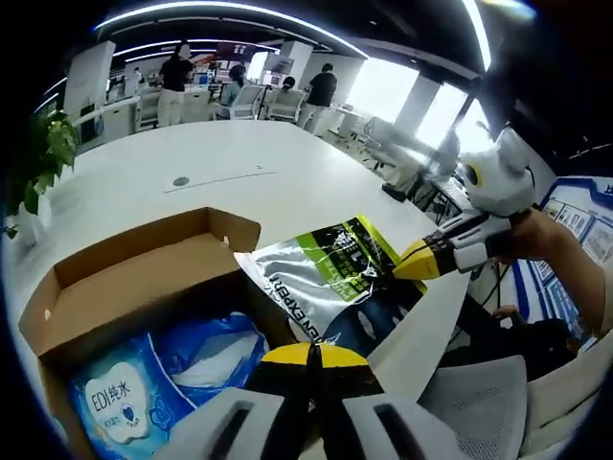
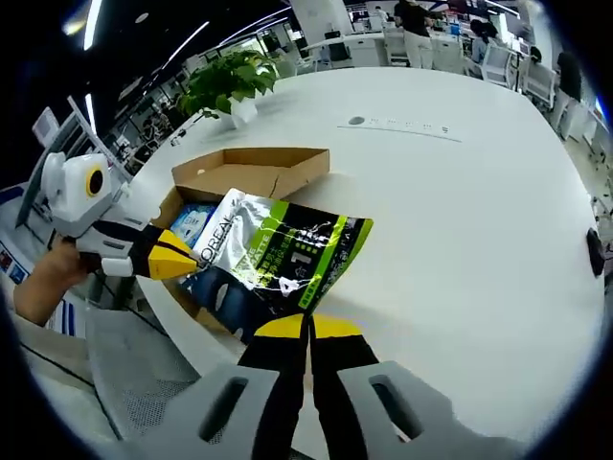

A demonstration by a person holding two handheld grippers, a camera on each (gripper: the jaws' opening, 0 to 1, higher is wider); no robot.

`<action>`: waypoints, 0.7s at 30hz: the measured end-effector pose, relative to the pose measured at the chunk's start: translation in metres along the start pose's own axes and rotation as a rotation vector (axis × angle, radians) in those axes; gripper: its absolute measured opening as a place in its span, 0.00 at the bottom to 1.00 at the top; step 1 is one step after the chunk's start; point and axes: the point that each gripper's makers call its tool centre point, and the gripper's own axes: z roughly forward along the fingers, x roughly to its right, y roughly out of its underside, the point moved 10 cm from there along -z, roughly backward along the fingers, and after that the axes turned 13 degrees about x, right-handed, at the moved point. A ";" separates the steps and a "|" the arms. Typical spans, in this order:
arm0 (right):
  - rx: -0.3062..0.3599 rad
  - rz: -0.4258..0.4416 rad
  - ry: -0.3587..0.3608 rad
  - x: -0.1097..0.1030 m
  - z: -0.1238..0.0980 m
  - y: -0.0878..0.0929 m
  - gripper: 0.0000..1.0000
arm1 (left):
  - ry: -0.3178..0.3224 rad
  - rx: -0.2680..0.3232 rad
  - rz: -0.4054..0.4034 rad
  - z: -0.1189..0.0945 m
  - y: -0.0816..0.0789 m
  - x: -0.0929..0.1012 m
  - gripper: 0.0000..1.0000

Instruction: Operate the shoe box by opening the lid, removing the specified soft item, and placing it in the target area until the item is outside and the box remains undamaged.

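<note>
Both grippers, left gripper (image 1: 311,356) and right gripper (image 2: 308,331), clamped on the crinkly silver-green pouch (image 2: 278,251), mid-frame over the open shoe box (image 2: 251,171).

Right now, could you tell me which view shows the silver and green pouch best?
The right gripper view: the pouch lies nearly whole, with both grippers' jaws shut on opposite edges. In the left gripper view, the pouch is foreshortened, its near end hidden behind the left gripper.
</note>
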 end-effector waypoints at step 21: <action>-0.031 -0.011 0.085 0.043 0.008 0.001 0.00 | 0.026 -0.092 0.087 0.052 -0.015 0.012 0.00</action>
